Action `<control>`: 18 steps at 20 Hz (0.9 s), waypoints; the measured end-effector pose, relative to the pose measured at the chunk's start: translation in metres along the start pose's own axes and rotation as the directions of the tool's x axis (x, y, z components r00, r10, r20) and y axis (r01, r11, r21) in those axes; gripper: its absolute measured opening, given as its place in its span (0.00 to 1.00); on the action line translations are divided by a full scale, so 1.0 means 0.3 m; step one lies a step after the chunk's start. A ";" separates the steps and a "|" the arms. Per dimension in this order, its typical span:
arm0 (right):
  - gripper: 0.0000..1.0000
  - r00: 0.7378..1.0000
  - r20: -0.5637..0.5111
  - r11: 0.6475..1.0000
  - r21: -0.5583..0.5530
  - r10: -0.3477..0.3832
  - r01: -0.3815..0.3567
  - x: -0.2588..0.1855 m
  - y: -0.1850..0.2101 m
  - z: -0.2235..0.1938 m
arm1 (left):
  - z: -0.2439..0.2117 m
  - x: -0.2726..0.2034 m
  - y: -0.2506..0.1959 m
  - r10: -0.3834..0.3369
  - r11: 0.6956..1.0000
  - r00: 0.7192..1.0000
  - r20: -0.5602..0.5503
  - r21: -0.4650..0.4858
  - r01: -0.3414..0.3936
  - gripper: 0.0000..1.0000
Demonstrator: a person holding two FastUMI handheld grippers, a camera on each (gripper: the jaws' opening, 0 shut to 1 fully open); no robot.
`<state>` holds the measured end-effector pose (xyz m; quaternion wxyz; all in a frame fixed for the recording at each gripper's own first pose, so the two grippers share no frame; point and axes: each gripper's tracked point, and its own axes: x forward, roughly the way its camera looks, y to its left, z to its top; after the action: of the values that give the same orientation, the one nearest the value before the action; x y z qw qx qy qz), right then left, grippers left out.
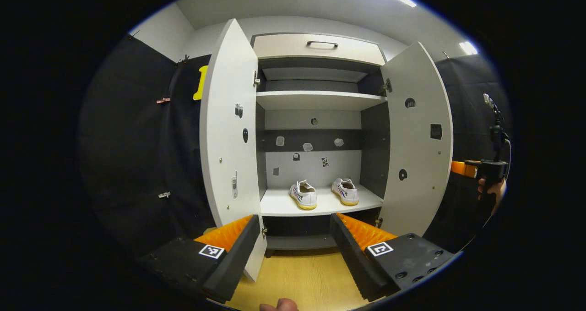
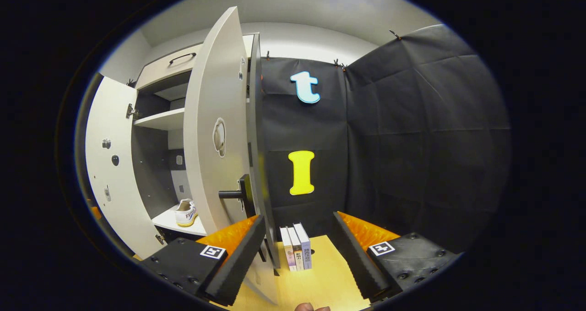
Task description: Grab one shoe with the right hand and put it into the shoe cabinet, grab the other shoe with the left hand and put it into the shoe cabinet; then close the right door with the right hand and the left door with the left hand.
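Left gripper view: shoe cabinet (image 1: 316,100) stands straight ahead, both doors swung wide. Left door (image 1: 229,132) and right door (image 1: 419,141) flank the open shelves. Two white shoes on the lower shelf (image 1: 279,205), toes toward the back wall: left shoe (image 1: 303,194) and right shoe (image 1: 345,191), side by side, slightly apart, both upright on their soles.

Left hand-held gripper (image 1: 295,247): fingers spread wide, nothing between them, pointed at the cabinet's middle above the wooden floor (image 1: 297,279). A fingertip of the person shows at the bottom edge.

Far right of this view, beyond the right door's outer face: the right hand-held gripper (image 1: 462,168), held by a hand (image 1: 492,189).

Right gripper view: right hand-held gripper (image 2: 297,251) gaping, empty. The right door (image 2: 215,132) is seen nearly edge-on just beyond the near finger, its dark handle (image 2: 233,193) sticking out toward the camera. Whether the finger touches the door edge is hard to judge at this angle. One shoe (image 2: 186,212) shows on the shelf past the door. Three books (image 2: 296,247) stand upright on the floor against the black cloth wall (image 2: 412,141).
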<state>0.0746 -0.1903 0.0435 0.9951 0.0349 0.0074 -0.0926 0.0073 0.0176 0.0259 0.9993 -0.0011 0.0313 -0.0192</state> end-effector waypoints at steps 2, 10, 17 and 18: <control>0.97 1.000 -0.004 1.000 0.012 -0.005 0.005 -0.009 0.018 -0.004 | 0.001 -0.011 0.041 0.011 1.000 1.000 0.000 0.002 -0.011 0.97; 0.98 0.997 -0.010 0.997 0.028 0.070 -0.070 -0.043 0.218 -0.025 | -0.021 -0.027 0.147 0.048 0.999 0.999 -0.011 -0.019 -0.048 0.97; 0.98 0.966 -0.031 0.965 0.062 0.257 -0.255 -0.061 0.528 -0.057 | -0.034 -0.022 0.191 0.064 0.997 0.998 -0.019 -0.042 -0.064 0.97; 0.98 0.962 -0.028 0.961 0.054 0.273 -0.271 -0.070 0.556 -0.052 | -0.032 -0.025 0.205 0.072 0.997 0.997 -0.019 -0.039 -0.072 0.97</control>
<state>0.0848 -0.0219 0.0396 0.9969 0.0619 0.0176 0.0456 0.0017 0.0794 0.0165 0.9988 -0.0196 0.0405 0.0175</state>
